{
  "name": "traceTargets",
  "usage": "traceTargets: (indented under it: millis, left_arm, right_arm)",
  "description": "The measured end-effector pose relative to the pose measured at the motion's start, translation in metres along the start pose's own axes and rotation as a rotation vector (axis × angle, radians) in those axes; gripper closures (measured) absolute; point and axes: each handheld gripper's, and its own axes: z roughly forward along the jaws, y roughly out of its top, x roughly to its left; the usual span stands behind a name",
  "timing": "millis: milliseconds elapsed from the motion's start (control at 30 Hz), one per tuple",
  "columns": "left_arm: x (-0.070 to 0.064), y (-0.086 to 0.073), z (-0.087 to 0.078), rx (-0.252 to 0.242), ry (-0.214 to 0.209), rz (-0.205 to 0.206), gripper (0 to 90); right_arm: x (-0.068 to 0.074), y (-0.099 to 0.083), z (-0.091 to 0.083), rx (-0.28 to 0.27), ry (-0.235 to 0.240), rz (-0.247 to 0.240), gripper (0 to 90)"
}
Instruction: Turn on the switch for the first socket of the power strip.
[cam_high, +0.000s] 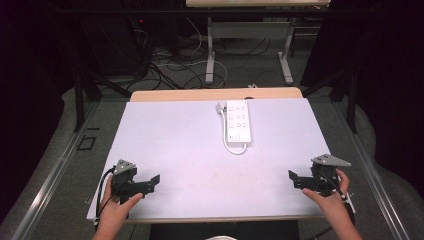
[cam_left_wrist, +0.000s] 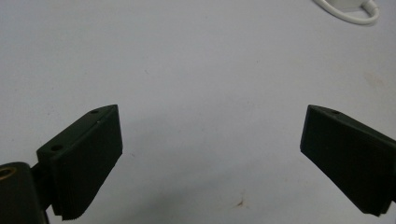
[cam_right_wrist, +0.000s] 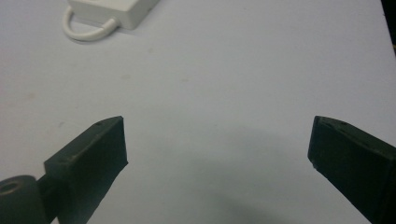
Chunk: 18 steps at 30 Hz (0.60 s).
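Note:
A white power strip (cam_high: 238, 121) lies flat at the far middle of the white table (cam_high: 180, 145), its white cable (cam_high: 235, 148) looping at the near end. In the right gripper view the power strip (cam_right_wrist: 116, 11) and its cable (cam_right_wrist: 86, 29) sit at the top left. The cable loop (cam_left_wrist: 348, 13) also crosses the top right of the left gripper view. My left gripper (cam_high: 152, 181) rests near the front left edge, open and empty (cam_left_wrist: 210, 140). My right gripper (cam_high: 295, 179) is near the front right edge, also open and empty (cam_right_wrist: 217, 144).
A wooden strip (cam_high: 215, 94) runs along the table's far edge. Beyond it stands another table's metal legs (cam_high: 210, 55) with cables (cam_high: 170, 70) on the floor. Black curtains and frame posts (cam_high: 79, 95) flank both sides.

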Motion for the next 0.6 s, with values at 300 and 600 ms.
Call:
traceTargets:
  millis: [300, 600]
  left_arm:
    - [-0.002, 0.001, -0.005, -0.004, -0.007, -0.003, 0.6]
    - [-0.002, -0.001, -0.01, -0.027, -0.004, -0.004, 0.2]
  right_arm:
    - [0.01, 0.01, -0.002, -0.013, 0.035, -0.007, 4.7]
    - [0.022, 0.021, 0.008, 0.011, 0.042, -0.059, 4.7]
